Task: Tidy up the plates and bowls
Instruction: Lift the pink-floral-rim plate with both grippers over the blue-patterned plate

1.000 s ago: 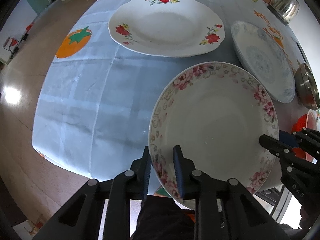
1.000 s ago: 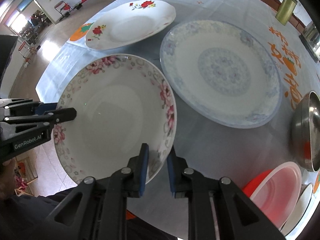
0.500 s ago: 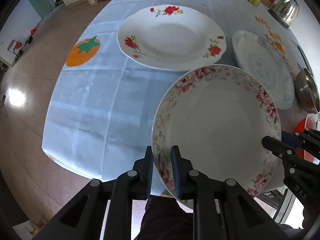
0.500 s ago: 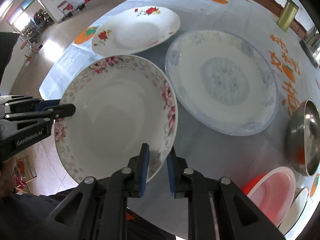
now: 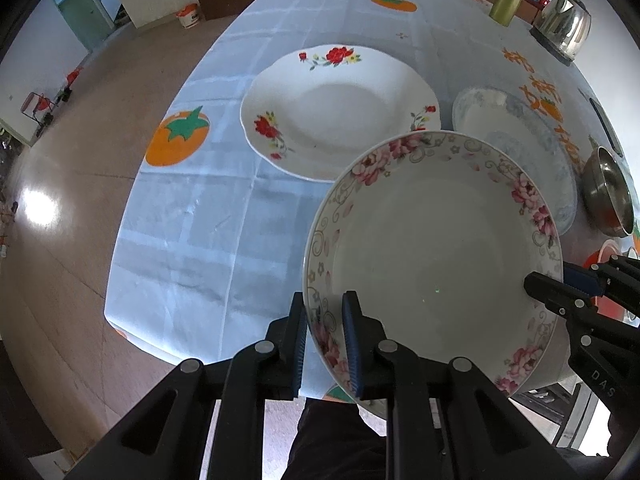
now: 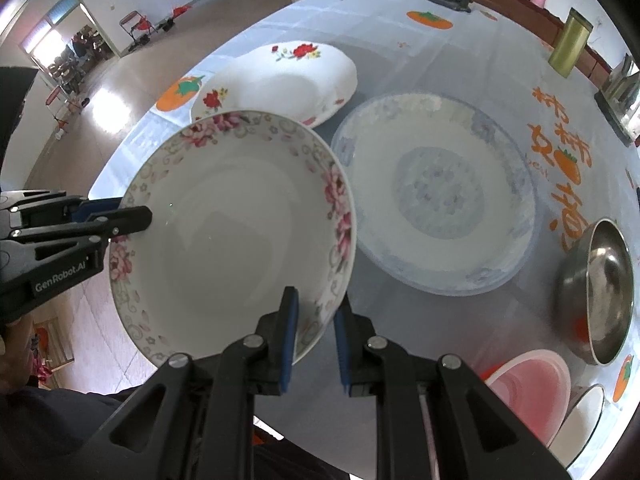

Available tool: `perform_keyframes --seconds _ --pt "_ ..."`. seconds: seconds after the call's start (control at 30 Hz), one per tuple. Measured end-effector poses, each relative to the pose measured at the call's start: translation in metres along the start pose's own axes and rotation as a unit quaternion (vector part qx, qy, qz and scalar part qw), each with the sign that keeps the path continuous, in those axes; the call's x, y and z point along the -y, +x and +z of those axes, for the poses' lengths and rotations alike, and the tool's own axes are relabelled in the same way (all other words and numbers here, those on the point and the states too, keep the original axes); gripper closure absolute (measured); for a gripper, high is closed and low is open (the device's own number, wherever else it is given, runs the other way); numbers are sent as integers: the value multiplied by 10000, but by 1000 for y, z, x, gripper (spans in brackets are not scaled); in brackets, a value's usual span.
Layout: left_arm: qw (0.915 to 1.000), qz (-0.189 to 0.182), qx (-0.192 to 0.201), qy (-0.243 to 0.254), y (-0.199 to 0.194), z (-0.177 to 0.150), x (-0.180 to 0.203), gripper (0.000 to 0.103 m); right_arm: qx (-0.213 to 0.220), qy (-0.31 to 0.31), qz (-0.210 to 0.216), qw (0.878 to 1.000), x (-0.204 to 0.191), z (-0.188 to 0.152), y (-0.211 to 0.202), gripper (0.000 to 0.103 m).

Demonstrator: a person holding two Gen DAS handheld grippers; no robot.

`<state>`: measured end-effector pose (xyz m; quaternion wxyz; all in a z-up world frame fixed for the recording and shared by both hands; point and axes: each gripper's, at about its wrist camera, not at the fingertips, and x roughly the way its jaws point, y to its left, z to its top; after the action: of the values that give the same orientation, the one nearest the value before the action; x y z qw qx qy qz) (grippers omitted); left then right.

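Pink-flowered plate has come up off the counter since a second ago, left gripper and right gripper both clamped on its rim. Lift looks done; next it likely stacks onto the red-flowered plate or blue plate.

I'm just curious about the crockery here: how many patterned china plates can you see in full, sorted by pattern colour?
Pink flowers: 1, the pink-flowered plate
Red flowers: 1, the red-flowered plate
Blue pattern: 1, the blue-patterned plate
Total: 3
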<state>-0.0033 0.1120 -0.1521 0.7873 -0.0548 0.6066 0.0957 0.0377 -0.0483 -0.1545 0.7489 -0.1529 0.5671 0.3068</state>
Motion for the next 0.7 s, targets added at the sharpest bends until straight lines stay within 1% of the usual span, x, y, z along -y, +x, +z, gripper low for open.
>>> perform_keyframes --seconds 0.7 --pt "9993 -23 217 295 -15 17 24 84 252 188 -139 9994 14 -8 -31 86"
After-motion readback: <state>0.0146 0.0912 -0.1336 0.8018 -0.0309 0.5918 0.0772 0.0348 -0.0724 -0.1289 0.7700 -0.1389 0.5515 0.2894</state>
